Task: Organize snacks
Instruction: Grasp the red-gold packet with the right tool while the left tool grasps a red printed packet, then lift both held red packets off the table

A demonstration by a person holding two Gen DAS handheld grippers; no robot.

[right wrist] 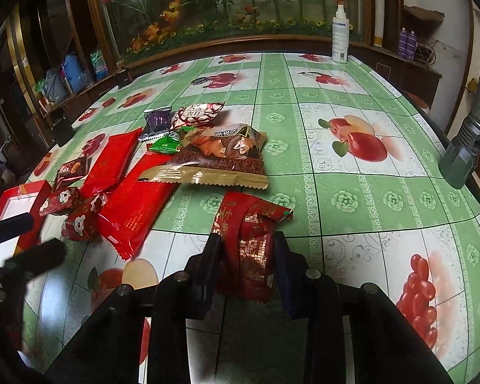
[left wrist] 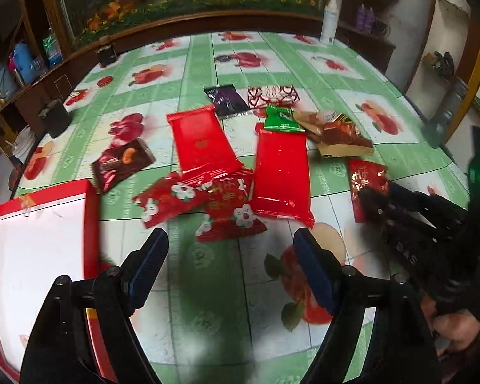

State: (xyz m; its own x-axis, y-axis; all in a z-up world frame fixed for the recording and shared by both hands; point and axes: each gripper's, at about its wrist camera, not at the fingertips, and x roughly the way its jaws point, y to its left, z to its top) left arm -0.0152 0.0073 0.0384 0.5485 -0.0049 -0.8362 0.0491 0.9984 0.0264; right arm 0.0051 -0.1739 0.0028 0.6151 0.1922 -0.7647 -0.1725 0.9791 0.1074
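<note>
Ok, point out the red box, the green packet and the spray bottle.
red box (left wrist: 92,211), left wrist view, on its right wall.
green packet (left wrist: 281,119), left wrist view, wrapper centre.
spray bottle (right wrist: 340,36), right wrist view, bottle body.

Green-checked fruit-print tablecloth (right wrist: 352,166), red gold-lettered packet (right wrist: 249,243), red white-flowered packets (left wrist: 172,200), red-rimmed white box (left wrist: 38,256)

left tongs (left wrist: 230,249): spread wide, low | right tongs (right wrist: 247,249): narrowed, gripping
</note>
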